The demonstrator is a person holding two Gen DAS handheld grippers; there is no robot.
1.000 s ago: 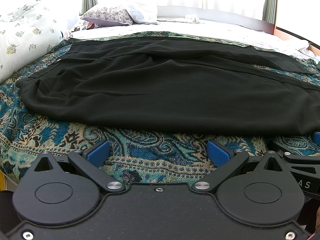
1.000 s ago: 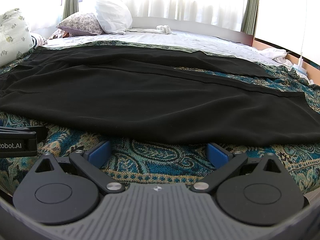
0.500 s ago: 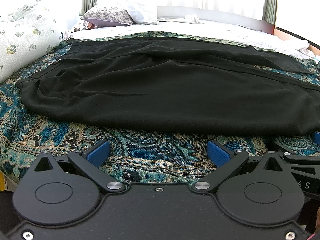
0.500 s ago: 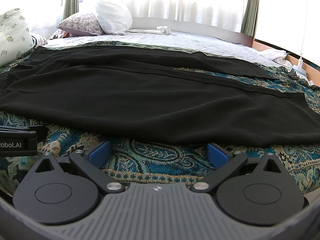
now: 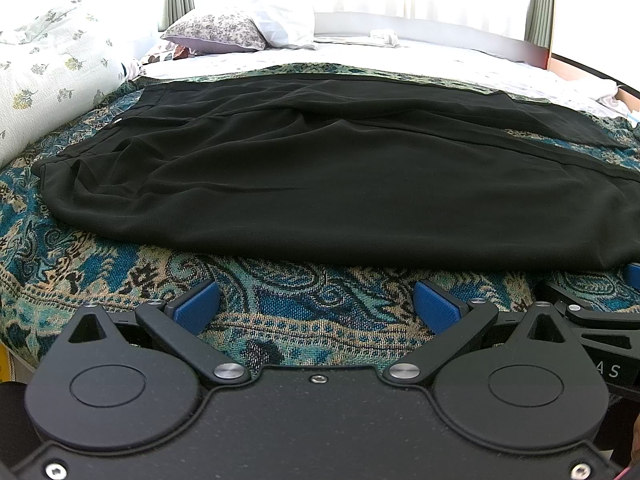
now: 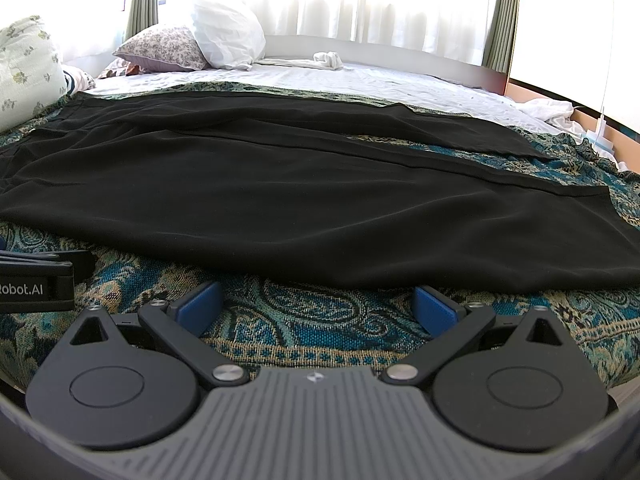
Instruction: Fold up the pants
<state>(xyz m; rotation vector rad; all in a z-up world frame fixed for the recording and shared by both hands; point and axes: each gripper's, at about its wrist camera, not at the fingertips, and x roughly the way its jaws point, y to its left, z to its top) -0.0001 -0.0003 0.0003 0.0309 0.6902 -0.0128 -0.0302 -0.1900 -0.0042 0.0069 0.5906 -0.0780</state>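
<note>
Black pants (image 5: 340,184) lie spread flat on a patterned teal blanket (image 5: 280,292), just ahead of both grippers. Their long axis runs across each view, left to right: the waist end lies to the left, ahead of the left gripper (image 5: 316,304), and the two legs extend to the right, ahead of and beyond the right gripper (image 6: 318,306). The fabric is thin, matte and softly rippled, with small gathers near the waist. The legs diverge slightly toward the right, so a narrow wedge of blanket shows between them; the nearer leg is the wider in view.

Left gripper: jaws spread wide, blue pads (image 5: 198,306) over bare blanket, short of the near edge of the pants, nothing between them. Right gripper: jaws likewise spread wide, pads (image 6: 434,306) over blanket just short of the near hem line, nothing held.

The left wrist view shows the waist corner and its gathers, plus a floral cushion (image 5: 48,80) to the far left; the right gripper's body appears at its right edge. The right wrist view shows both leg ends, the near one square-cut at the right, and a white pillow (image 6: 228,36) far ahead; the left gripper's lettered body appears at its left edge. Both views show a floral pillow (image 6: 160,48) and curtains (image 6: 380,0) beyond.
</note>
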